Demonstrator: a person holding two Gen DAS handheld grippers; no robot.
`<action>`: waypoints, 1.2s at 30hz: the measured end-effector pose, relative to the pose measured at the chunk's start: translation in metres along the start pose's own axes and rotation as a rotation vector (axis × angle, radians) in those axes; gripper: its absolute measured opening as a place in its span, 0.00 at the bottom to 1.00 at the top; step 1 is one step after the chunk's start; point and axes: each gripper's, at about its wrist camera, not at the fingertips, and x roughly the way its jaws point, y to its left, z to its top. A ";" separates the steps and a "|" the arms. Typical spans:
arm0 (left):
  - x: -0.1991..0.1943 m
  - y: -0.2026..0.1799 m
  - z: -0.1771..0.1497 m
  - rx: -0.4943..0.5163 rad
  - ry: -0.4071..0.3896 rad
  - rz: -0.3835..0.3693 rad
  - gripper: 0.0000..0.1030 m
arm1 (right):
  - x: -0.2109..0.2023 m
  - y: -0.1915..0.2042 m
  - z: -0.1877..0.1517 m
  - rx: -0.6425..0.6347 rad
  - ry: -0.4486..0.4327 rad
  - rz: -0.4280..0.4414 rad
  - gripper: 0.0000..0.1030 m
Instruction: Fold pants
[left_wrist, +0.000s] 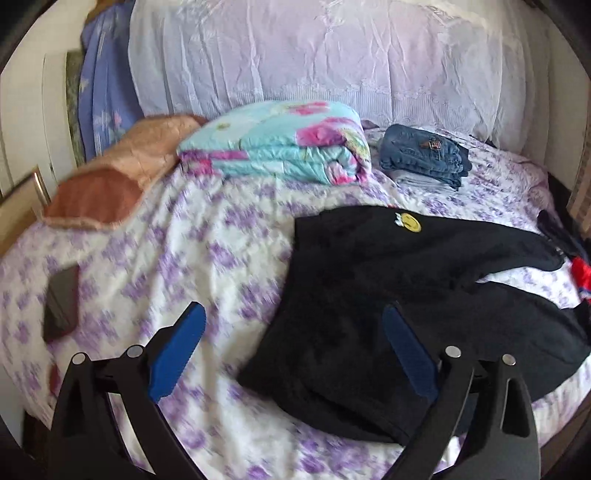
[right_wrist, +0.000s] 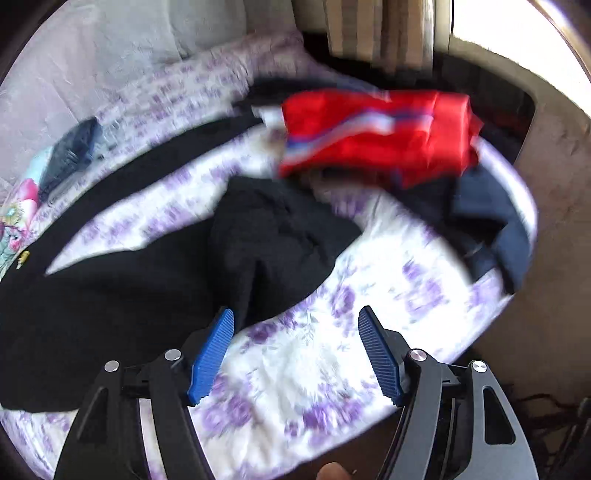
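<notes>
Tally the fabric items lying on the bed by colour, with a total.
Black: 1, the black pants
Blue denim: 1, folded jeans
Red: 1, red garment
Dark navy: 1, navy garment
Floral turquoise and pink: 1, folded quilt
Peach-brown: 1, peach blanket
Total: 6
Motion blur may hide more at the right edge.

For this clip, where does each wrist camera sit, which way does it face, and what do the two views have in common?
Left wrist: on the left gripper, open, facing across the bed toward the folded floral quilt and stacked blue jeans; both blue fingers show.
Right wrist: on the right gripper, open, facing the red garment at the bed's far edge; a fingertip shows.
Shared: the spread black pants and the purple-flowered bedsheet.
</notes>
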 end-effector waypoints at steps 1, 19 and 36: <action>0.002 -0.001 0.008 0.026 -0.011 0.019 0.91 | -0.014 0.010 0.004 -0.039 -0.039 0.020 0.70; 0.196 -0.031 0.128 0.438 0.308 -0.397 0.90 | 0.088 0.405 0.150 -1.077 0.176 0.647 0.97; 0.290 -0.065 0.126 0.648 0.643 -0.678 0.57 | 0.229 0.502 0.153 -1.311 0.493 0.694 0.78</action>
